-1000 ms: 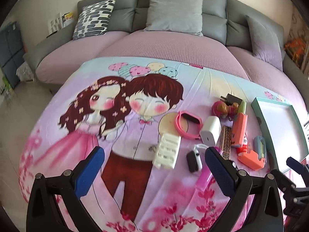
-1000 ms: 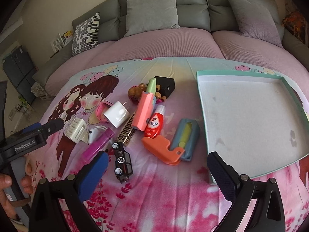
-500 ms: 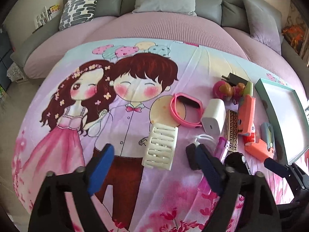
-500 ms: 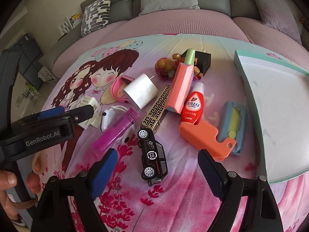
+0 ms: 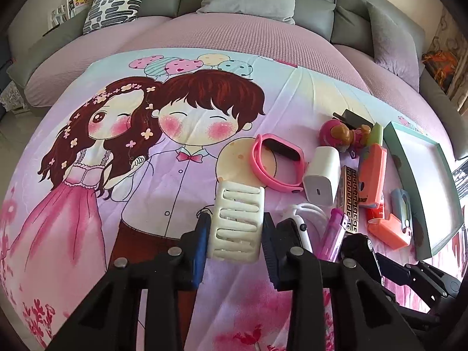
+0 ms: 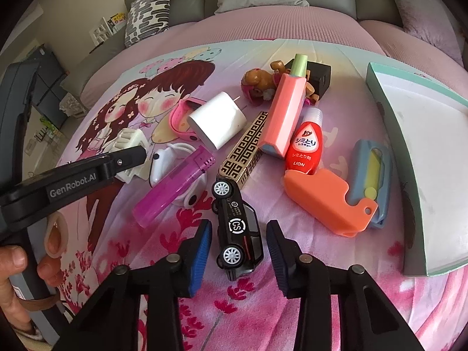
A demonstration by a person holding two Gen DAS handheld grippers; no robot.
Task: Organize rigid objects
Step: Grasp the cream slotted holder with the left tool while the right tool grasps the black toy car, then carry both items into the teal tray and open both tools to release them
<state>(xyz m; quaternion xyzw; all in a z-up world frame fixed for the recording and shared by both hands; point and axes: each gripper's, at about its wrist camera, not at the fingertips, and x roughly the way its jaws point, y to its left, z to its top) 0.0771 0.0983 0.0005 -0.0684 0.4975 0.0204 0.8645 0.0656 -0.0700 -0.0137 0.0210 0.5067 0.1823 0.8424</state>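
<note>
A cream slotted plastic holder (image 5: pixel 237 222) lies on the cartoon bedsheet. My left gripper (image 5: pixel 235 245) has its blue pads on both sides of it, closed against it or nearly so. A black toy car (image 6: pixel 238 228) lies between the pads of my right gripper (image 6: pixel 238 251), with small gaps on each side. A teal-rimmed white tray (image 6: pixel 421 152) sits at the right, also in the left wrist view (image 5: pixel 421 187). My left gripper also shows in the right wrist view (image 6: pixel 128 155).
Loose items crowd the middle: white charger (image 6: pixel 218 124), purple lighter (image 6: pixel 172 187), patterned gold box (image 6: pixel 244 150), pink-coral box (image 6: pixel 285 114), red LION bottle (image 6: pixel 304 143), orange tool (image 6: pixel 327 201), blue case (image 6: pixel 371 175), pink watch band (image 5: pixel 276 166), toy figure (image 6: pixel 260 83). Sofa cushions lie behind.
Both grippers moved down and forward and narrowed. The left one came around the cream holder, the right one around the black car.
</note>
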